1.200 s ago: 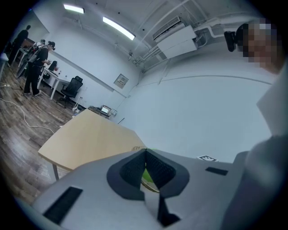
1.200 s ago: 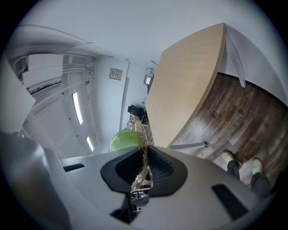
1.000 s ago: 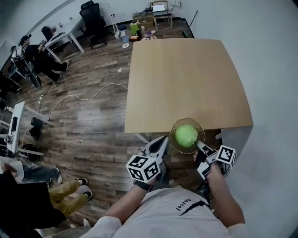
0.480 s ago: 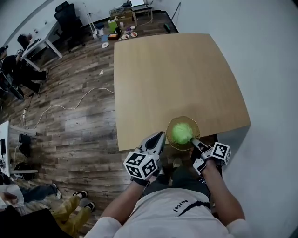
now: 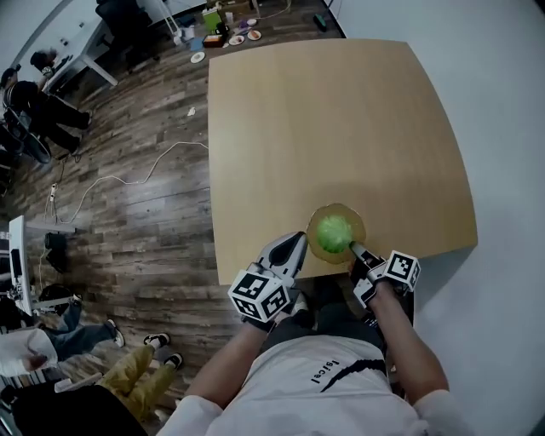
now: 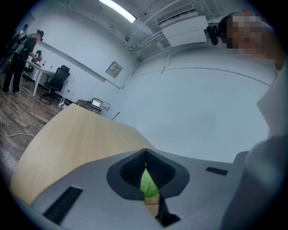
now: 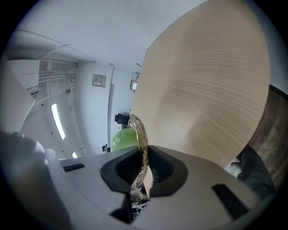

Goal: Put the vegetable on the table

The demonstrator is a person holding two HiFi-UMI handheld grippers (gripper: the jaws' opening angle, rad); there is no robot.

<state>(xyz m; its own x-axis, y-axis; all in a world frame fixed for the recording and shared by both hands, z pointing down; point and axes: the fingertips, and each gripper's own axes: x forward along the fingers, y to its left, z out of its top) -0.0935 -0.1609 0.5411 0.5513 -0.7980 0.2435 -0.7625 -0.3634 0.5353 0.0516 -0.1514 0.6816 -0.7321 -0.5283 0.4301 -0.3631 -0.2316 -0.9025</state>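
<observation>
Vegetable [image 5: 334, 232] in dish [image 5: 337, 209] at table [image 5: 341, 119] near edge; left gripper [image 5: 297, 238] beside, right gripper [image 5: 352, 249] at near rim.

Office: white desk [image 6: 44, 68], swivel chair [image 6: 57, 80], laptop [image 6: 95, 103].

I work over a square table [image 5: 341, 128] of pale wood, its right side close to a plain white wall [image 5: 502, 102]. To my left lies a dark plank floor [image 5: 145, 238] with a white cable [image 5: 128, 177] trailing across it. Farther off stand a white desk [image 5: 81, 60] and a black office chair [image 5: 128, 13]. Overhead burns a long light strip [image 6: 118, 10], and a small framed sign [image 6: 115, 69] hangs on the far wall.
</observation>
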